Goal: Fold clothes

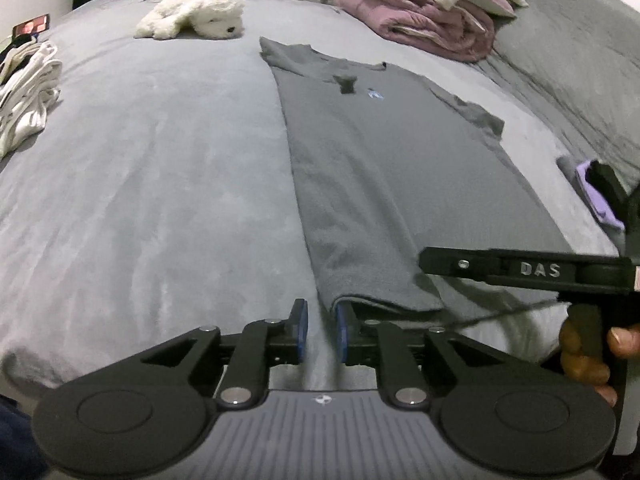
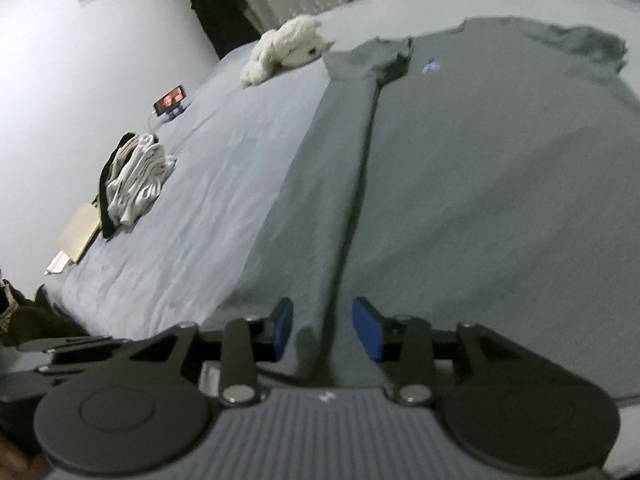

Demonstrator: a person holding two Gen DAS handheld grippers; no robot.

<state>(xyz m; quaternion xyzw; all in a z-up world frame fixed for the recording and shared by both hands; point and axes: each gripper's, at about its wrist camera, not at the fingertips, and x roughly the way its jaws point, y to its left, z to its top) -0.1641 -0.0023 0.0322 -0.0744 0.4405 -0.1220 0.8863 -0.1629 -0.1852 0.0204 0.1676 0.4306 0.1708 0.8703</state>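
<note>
Items counted on bed (image 1: 160,168):
- Grey T-shirt (image 1: 380,168): one, laid flat.
- White plush toy (image 1: 196,14): one.
- Stack of white folded garments (image 2: 138,178): one.
- Phone (image 2: 171,100): one, screen lit.
- Pink blanket bundle (image 1: 424,16): one.
- Grippers seen: two, left gripper (image 1: 321,334), right gripper (image 2: 323,330).

A wide bed (image 1: 160,184) with a pale grey cover carries everything here. A grey T-shirt (image 1: 384,168) lies flat on it with 1 side folded in, a white soft toy (image 1: 196,16) rests near the far edge, and a stack of white laundry (image 1: 24,96) sits off to the left. A rolled pink blanket (image 1: 428,16) lies at the far right, and a small phone (image 2: 171,100) stands beyond the laundry.
</note>
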